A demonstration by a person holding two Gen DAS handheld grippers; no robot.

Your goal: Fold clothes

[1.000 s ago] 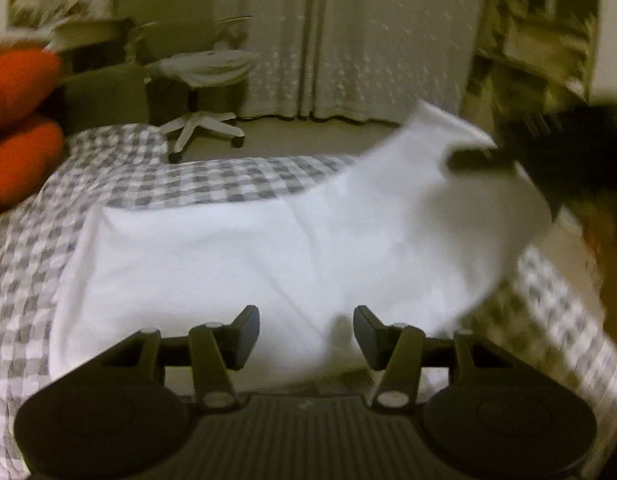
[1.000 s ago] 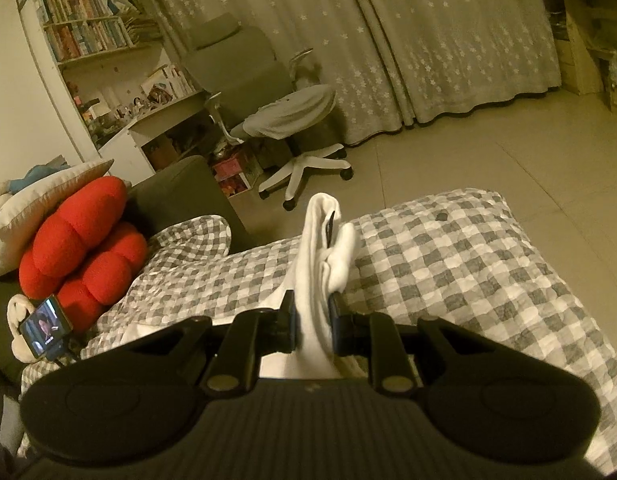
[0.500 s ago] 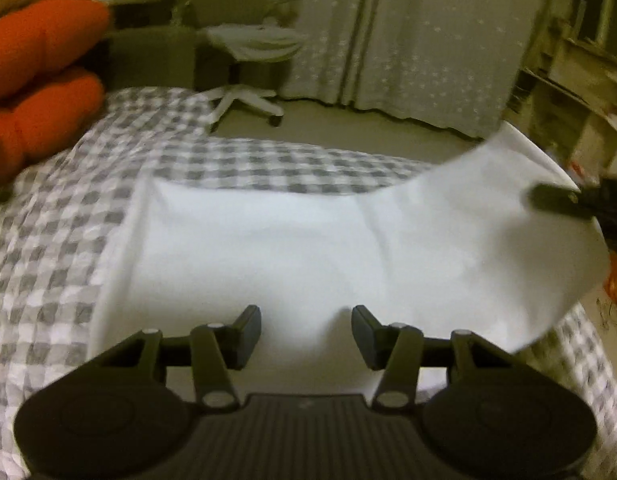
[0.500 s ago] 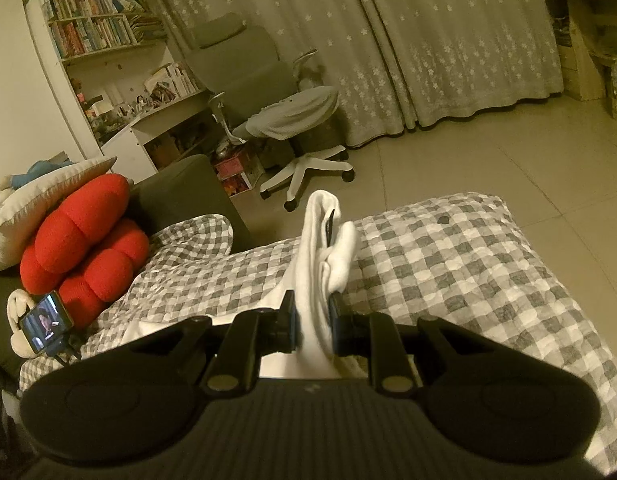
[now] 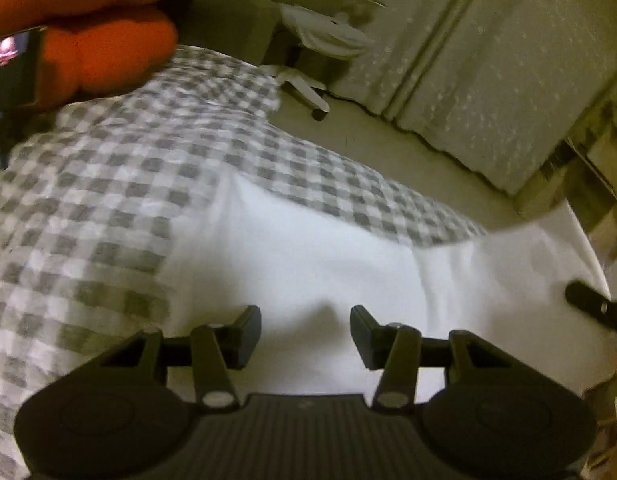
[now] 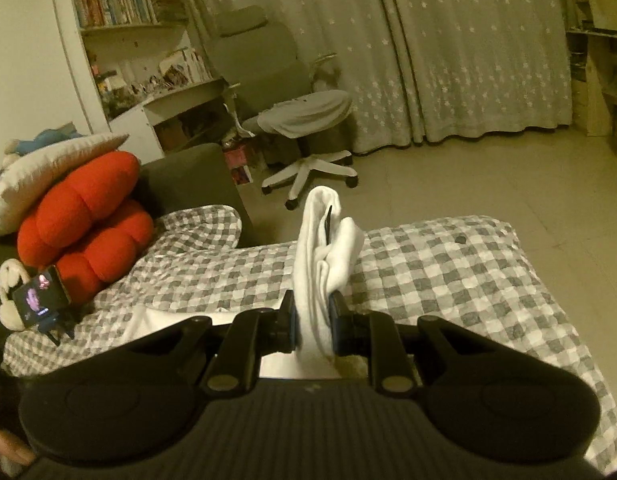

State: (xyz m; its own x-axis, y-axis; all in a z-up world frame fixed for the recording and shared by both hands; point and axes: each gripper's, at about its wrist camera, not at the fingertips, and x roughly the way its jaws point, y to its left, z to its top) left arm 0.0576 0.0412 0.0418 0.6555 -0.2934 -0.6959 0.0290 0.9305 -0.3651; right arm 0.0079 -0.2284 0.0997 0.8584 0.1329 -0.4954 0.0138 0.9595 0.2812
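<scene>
A white garment point(image 5: 328, 264) lies spread across the checked bed cover point(image 5: 108, 208), smooth, one edge lifted off it. The right gripper point(image 6: 312, 320) is clamped on a bunched fold of that cloth, which stands up between its fingers. The left gripper point(image 5: 305, 330) hovers over the garment, fingers apart, nothing between them. Beyond the cover stand a red cushion point(image 6: 84, 216), an office chair point(image 6: 284, 108) and starred curtains point(image 6: 448, 48). A phone point(image 6: 40, 294) leans by the cushion. The left view is blurred.

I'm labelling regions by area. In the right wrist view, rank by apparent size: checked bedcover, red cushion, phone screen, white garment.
1. checked bedcover
2. red cushion
3. white garment, though closeness to the camera enlarges it, so unsure against the cushion
4. phone screen
</scene>
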